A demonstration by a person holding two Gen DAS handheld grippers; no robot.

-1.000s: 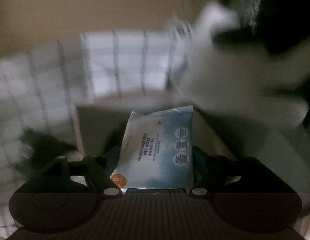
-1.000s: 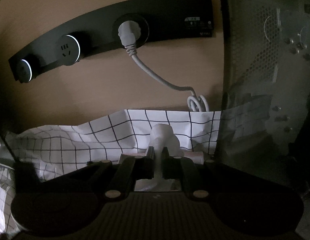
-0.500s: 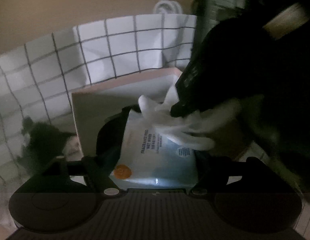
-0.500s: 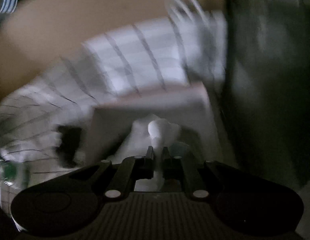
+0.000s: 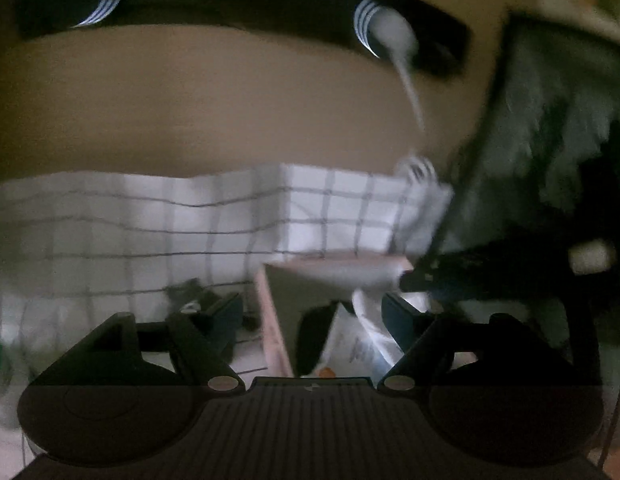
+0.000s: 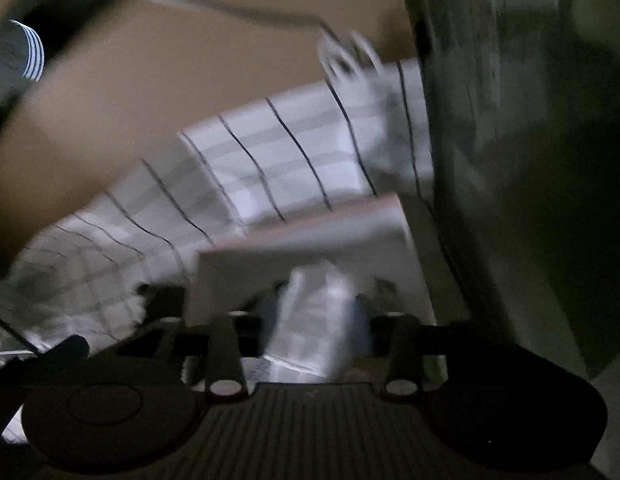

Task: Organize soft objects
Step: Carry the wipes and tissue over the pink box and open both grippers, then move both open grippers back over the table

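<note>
The wet wipes pack (image 5: 352, 346) is lying inside the pink-rimmed box (image 5: 271, 322); the left gripper (image 5: 312, 322) is hanging spread and empty; the right gripper (image 6: 316, 316) is spread around a white soft bundle (image 6: 314, 312) over the box, so placing seems nearly done; blur is hiding any contact.

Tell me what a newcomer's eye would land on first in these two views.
The white checked cloth spread along the tan wall, bright in a dim scene. In front of it stands the pink-edged box, with the wipes pack and a white crumpled bag inside, both grippers open over it. Above, the black socket strip with its glowing rings and grey plug.
</note>
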